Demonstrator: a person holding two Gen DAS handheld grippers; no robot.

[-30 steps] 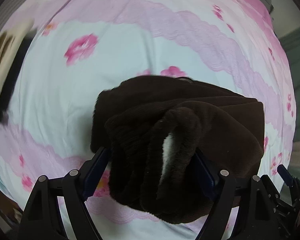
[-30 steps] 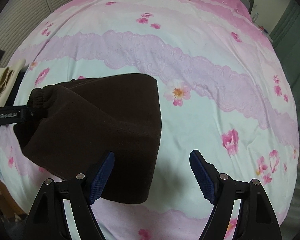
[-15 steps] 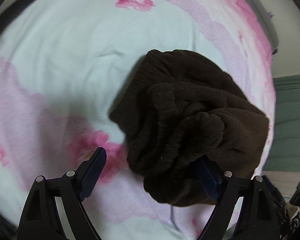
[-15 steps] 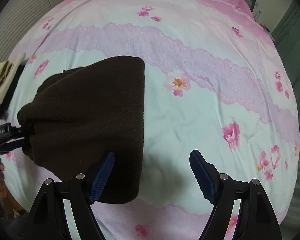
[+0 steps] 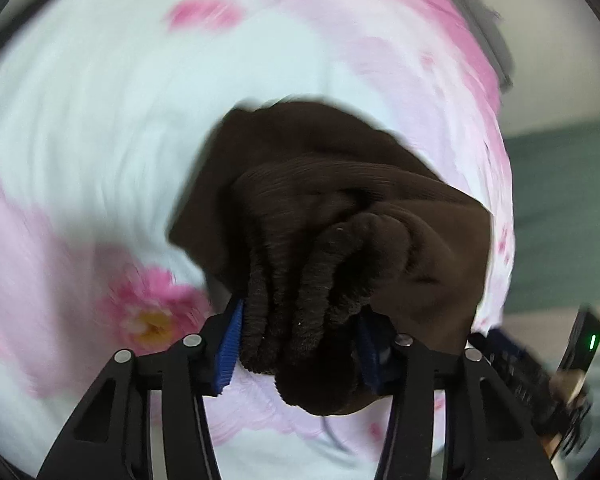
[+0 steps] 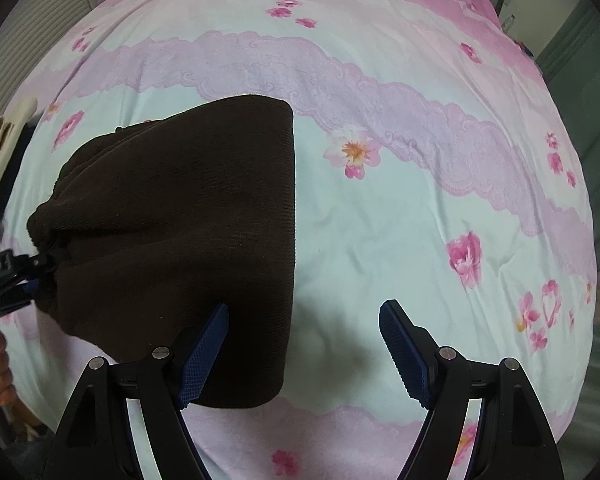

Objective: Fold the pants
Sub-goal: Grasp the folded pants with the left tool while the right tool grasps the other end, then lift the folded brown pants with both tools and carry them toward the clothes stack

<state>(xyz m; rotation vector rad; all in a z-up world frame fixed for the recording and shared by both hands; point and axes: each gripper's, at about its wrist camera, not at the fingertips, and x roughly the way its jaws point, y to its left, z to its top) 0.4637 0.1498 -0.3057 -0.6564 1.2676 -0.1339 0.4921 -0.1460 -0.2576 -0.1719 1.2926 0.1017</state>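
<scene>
- Clamped now: half a second ago the left gripper had its blue pads spread wide with the cloth against only one of them, and here both pads press in on the gathered waistband of the pants.
- Right at the bottom of the left wrist view, the ribbed brown bunch bulges up between the two fingers, thick folds stacked side by side, and a lobe of fabric droops below the pads.
- Beyond that pinch, the rest of the pants spreads toward the centre of the frame, lying over the bedsheet, which is badly blurred in this view.
- Lower right of the same view: part of the other tool shows, with a small green light.
- Over to the right wrist view: the right gripper has its pads well apart, nothing between them, hovering above the sheet.
- Its left pad overlaps the near edge of the pants in the frame; whether it touches, I can't tell.
- The pants sit as a folded brown block in the left half, straight right edge, on the floral bedsheet.
- At the left edge, the left gripper pinches the puckered waistband end.
- Farther out, pink flowers and a lilac lace band cross the sheet.
- Upper left, a cream item lies at the bed's edge.
</scene>
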